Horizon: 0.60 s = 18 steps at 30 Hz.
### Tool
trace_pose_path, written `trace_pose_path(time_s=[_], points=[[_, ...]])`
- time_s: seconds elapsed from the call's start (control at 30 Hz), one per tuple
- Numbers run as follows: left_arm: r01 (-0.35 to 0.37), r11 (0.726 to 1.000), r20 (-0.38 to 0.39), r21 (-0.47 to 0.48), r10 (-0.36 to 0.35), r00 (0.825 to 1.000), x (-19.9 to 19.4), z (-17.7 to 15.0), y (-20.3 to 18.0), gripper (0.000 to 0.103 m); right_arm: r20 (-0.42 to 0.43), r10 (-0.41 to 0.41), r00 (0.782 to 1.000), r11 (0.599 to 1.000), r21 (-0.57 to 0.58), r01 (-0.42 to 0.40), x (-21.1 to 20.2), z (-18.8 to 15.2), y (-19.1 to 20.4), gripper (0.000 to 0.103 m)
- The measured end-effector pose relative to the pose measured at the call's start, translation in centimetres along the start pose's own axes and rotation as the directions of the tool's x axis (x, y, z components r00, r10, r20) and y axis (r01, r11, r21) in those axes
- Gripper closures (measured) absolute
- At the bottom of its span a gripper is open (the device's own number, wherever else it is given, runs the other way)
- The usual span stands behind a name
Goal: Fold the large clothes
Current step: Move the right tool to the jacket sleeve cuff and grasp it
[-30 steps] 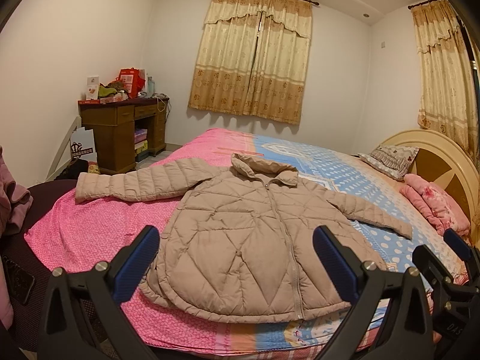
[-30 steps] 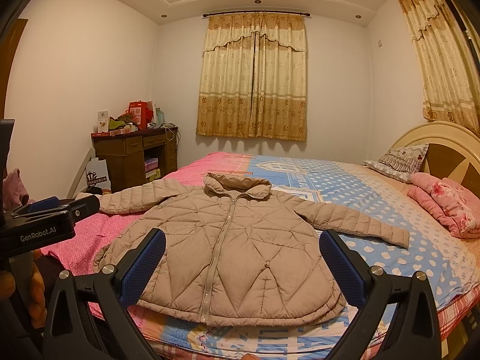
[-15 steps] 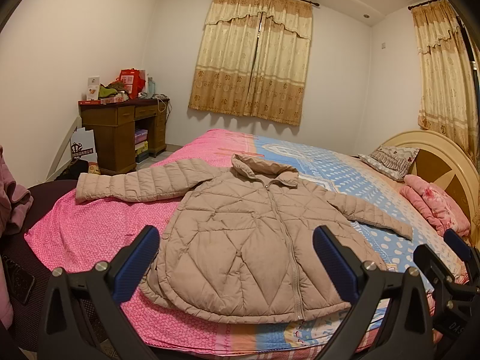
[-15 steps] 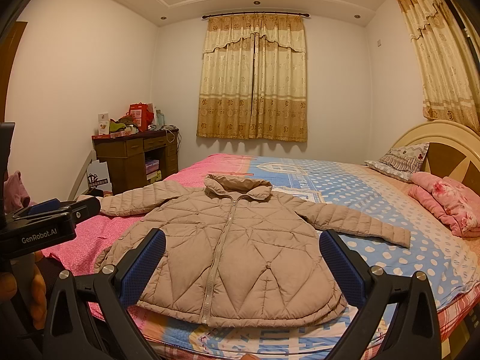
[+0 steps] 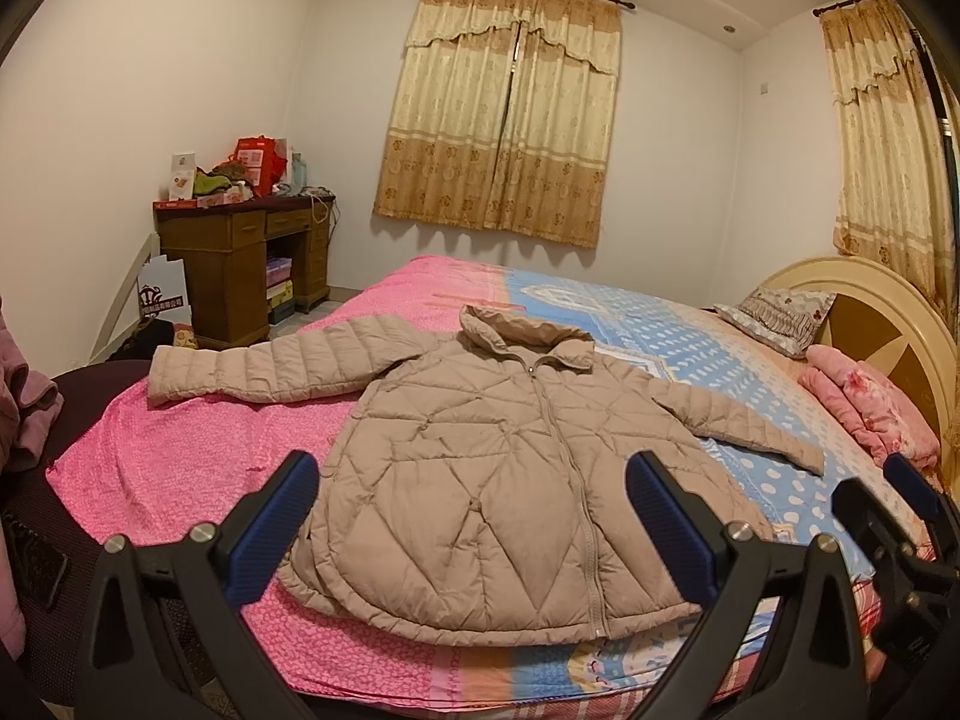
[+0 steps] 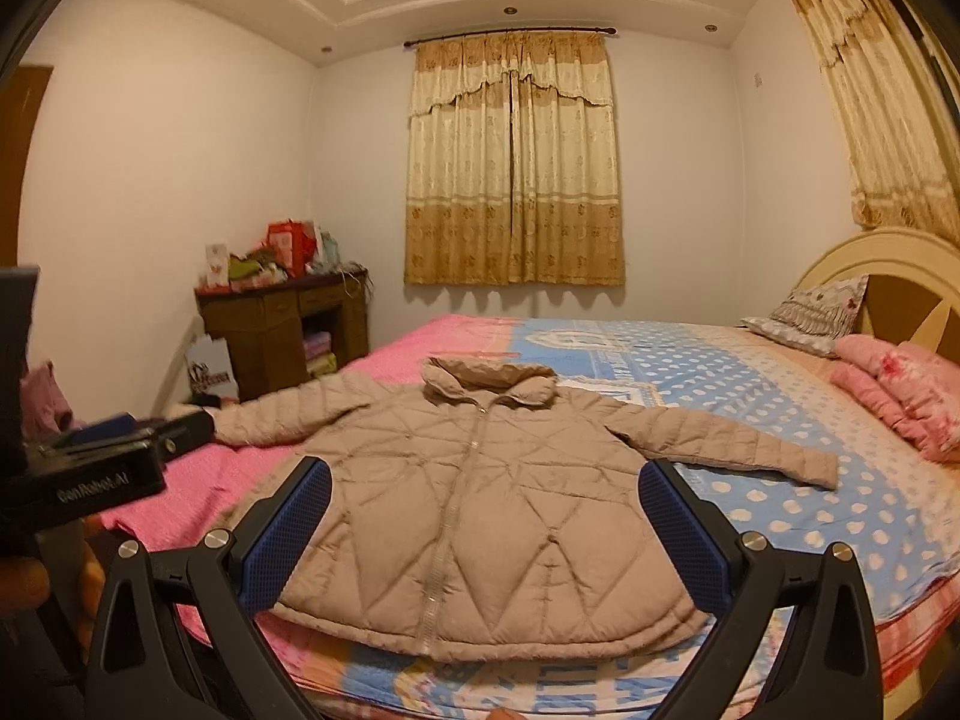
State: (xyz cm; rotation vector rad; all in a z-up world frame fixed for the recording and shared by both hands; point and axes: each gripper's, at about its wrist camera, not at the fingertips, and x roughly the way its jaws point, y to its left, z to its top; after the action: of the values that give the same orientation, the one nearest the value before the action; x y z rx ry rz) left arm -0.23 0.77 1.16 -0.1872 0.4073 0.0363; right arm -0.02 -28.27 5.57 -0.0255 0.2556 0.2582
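Jacket: a beige quilted puffer jacket (image 5: 498, 480) is laid flat, front up and zipped, near the foot edge of the bed (image 5: 180, 456), both sleeves spread out to the sides, collar toward the window.
Left sleeve end: the cuff (image 5: 165, 375) is seen lying close to the bed's side edge.
Left gripper (image 5: 474, 528): held short of the hem, jaws spread wide, nothing between the blue pads.
Right gripper (image 6: 483, 531): likewise held back from the hem, jaws released and empty.
Stage: judged as the very start; no fold is made yet.
Risk: slippery padded fabric could be pinched too shallowly and slide out mid-fold; puffy layers may spring back open.
Risk: a pull on one sleeve alone could drag the whole jacket off the near edge.
Surroundings: pillow (image 5: 780, 321), pink folded blanket (image 6: 900, 396), wooden desk (image 5: 240, 264), curtains (image 6: 513, 162).
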Motion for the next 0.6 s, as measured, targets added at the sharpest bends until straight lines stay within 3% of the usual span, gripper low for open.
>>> trace_pose_path(time_s=[0.17, 0.33, 0.6], points=[[0.040, 0.999, -0.021, 0.022, -0.040, 0.999, 0.6, 0.0, -0.2, 0.000, 0.050, 0.031, 0.998, 0.996, 0.086, -0.035, 0.5, -0.5, -1.3, 0.001], [0.037, 0.999, -0.030, 0.029, -0.036, 0.999, 1.3, -0.4, -0.5, 0.000, -0.068, 0.007, 0.998, 0.996, 0.088, -0.001, 2.9, -1.2, -2.0, 0.001], [0.040, 0.997, -0.088, 0.068, -0.034, 0.996, 5.8, -1.1, -1.2, 0.000, -0.193, 0.051, 0.980, 0.989, 0.149, -0.022, 7.3, -3.5, -6.0, 0.001]])
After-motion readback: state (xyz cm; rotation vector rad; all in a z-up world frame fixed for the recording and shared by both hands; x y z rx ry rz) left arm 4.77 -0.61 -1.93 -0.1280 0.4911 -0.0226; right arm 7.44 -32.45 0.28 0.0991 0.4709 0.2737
